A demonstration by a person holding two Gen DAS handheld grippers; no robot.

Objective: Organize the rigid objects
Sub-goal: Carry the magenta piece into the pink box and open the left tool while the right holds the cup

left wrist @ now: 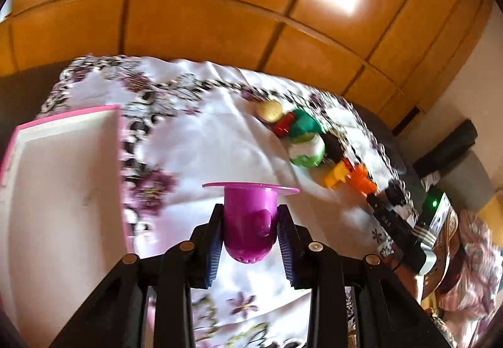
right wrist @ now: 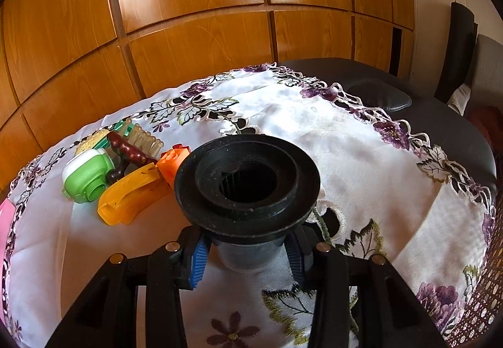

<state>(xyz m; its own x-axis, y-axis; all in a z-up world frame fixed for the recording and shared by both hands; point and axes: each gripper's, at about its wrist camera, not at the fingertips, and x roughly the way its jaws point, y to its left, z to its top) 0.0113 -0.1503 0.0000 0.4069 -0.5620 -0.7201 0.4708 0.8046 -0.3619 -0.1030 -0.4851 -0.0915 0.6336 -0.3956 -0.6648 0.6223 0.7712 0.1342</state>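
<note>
Two claws grip: left claw (left wrist: 250,231) clamps purple cup (left wrist: 250,222), right claw (right wrist: 248,256) black funnel (right wrist: 246,187).

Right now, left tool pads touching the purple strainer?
Touching. Left wrist view: both blue pads press the purple strainer body from either side, no gap.
</note>
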